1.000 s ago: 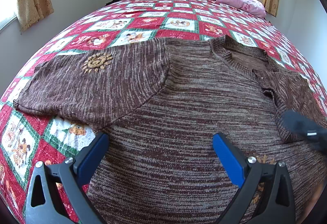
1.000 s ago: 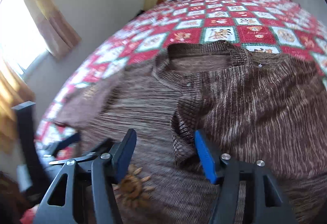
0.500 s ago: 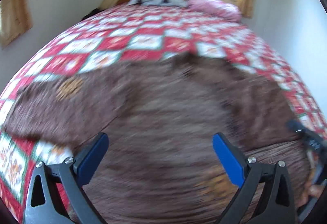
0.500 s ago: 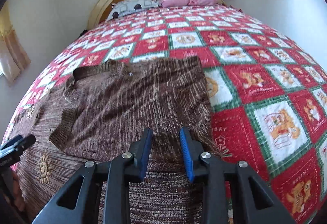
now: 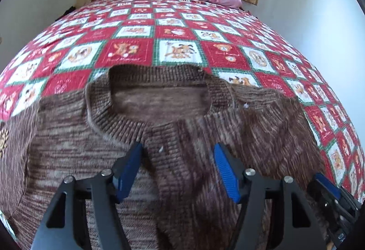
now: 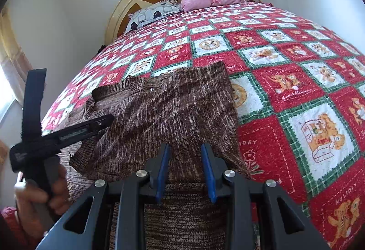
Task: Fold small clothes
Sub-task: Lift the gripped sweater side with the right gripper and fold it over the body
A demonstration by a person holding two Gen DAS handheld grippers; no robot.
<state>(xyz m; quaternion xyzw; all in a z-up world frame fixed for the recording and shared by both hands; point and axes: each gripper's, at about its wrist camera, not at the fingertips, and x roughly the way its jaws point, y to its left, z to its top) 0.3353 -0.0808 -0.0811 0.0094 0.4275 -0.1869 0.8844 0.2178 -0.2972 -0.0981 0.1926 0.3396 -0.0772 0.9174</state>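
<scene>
Quilted bed (image 5: 178,28): sweater (image 5: 159,126) beneath both half-closed jaws

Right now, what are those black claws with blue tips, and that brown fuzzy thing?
They are grippers: a person holds one in each hand, and each carries a camera looking along its fingers. One picture comes from the left gripper, the other from the right gripper. A brown knitted sweater lies on a red, white and green patchwork quilt. Both grippers' jaws have just been closing. The left's stand apart over the sweater's front; the right's straddle the folded sleeve's edge, whether pinching it I cannot tell.
</scene>
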